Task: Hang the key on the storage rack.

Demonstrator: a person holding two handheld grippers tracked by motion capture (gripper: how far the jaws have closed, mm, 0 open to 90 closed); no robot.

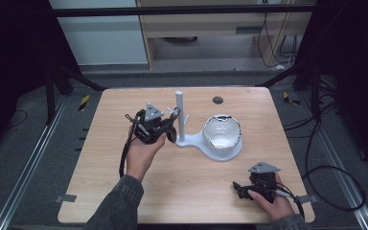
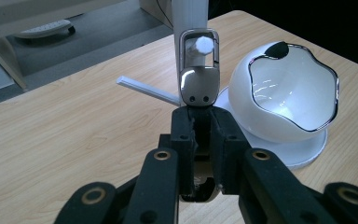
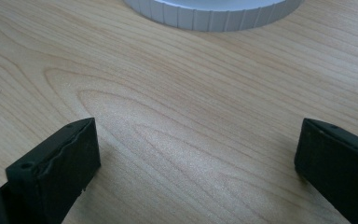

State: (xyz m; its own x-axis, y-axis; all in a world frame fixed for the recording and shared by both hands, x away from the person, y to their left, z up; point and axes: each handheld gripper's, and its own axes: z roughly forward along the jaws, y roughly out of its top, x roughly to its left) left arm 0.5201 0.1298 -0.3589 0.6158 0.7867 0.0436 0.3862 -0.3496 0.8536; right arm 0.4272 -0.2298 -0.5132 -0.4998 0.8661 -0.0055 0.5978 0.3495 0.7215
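A white stand (image 1: 179,115) with an upright post and thin side pegs rises at the table's middle. A white bowl (image 1: 222,130) with a chrome rim rests on the stand's round base. My left gripper (image 1: 171,130) is right beside the post, shut on a silver metal clasp (image 2: 199,77). In the left gripper view my left gripper (image 2: 203,114) holds the clasp upright, and the tip of a peg (image 2: 203,45) shows through the clasp's loop. The bowl (image 2: 284,93) lies just to the right. My right gripper (image 1: 238,189) rests open near the table's front right, nothing between its jaws (image 3: 196,149).
The stand's ribbed base (image 3: 214,11) edges the top of the right gripper view, with bare wood below it. A second peg (image 2: 149,88) sticks out to the left of the post. A dark round grommet (image 1: 217,100) sits at the back of the table (image 1: 100,163).
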